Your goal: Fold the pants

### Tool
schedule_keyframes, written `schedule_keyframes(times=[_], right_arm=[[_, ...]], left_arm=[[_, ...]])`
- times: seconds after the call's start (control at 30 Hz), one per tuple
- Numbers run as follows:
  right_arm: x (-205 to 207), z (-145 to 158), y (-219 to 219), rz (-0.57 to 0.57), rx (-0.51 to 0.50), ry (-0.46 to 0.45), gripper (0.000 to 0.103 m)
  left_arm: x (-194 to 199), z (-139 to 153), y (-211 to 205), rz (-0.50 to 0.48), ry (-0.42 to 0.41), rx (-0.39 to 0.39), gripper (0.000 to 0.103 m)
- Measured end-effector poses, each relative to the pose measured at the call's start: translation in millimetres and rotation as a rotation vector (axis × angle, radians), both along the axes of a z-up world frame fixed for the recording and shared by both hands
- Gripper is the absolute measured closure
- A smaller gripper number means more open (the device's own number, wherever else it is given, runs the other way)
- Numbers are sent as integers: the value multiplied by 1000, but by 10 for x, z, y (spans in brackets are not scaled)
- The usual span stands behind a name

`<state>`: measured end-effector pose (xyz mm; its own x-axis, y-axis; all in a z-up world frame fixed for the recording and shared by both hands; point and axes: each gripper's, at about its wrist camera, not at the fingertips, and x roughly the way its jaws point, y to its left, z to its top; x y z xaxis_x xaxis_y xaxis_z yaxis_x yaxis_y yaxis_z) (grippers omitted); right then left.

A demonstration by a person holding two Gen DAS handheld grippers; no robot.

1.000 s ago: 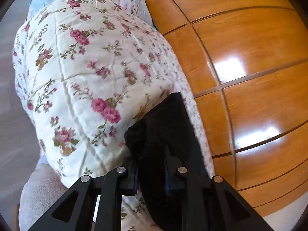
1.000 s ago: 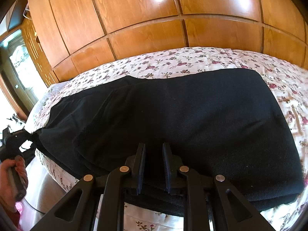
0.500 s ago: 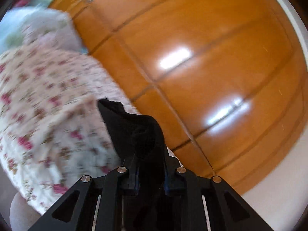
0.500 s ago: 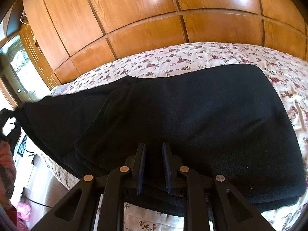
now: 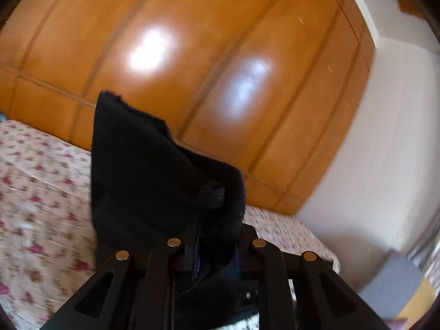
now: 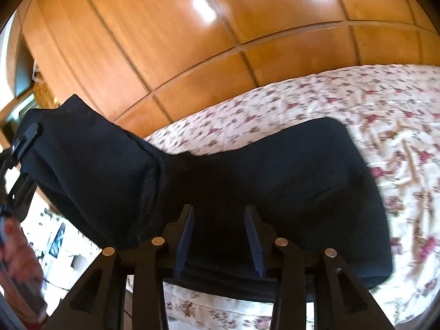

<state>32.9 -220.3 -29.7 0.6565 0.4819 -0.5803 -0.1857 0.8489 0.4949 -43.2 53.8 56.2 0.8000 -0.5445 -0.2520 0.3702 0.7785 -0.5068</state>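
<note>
Two layers of soft, limp black pants (image 6: 275,170): your left hand-held gripper (image 5: 211,250) clamps the 9 o'clock end; right hand-held gripper (image 6: 218,236) stands apart.

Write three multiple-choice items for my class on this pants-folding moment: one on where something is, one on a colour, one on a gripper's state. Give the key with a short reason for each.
1. Where does the main body of the pants lie?
A. on the floral bedspread
B. on a bare wooden floor
C. over a chair back

2. What colour are the pants?
A. pale blue
B. black
C. red

3. How does the right gripper stand?
A. shut tight on a pillow
B. out of view
C. open, fingers apart over the cloth

Key:
1 A, the dark cloth rests on the flowered cover in front of the wooden panelling.
2 B, the cloth is black in both wrist views.
3 C, a clear gap shows between the two fingers, while the left gripper is shut on a raised end of the pants.
</note>
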Motion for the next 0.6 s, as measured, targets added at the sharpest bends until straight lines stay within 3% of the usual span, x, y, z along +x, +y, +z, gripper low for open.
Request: schedule_keyframes(times=[0.2,0.33,0.4,0.53,0.6], right_arm=[[-57,-2,-367,-83,36,4,64],[-125,-14,-630,-143,152,4,64],[-172,-4,-743,-174,195,-3,64],[-195,18,-808,-180,182,-6,64],[-196,8,-820,-170,182,-3,64]], left_arm=[[70,-247,-758,-148,51,94,86],[166,-567,-1140,-228,126,116,86],[211,-728,-1288,-246,160,138,86],[210,-963,-1597,-273,196,230,86],[273,-1100,-1650,-274,216,271,81]])
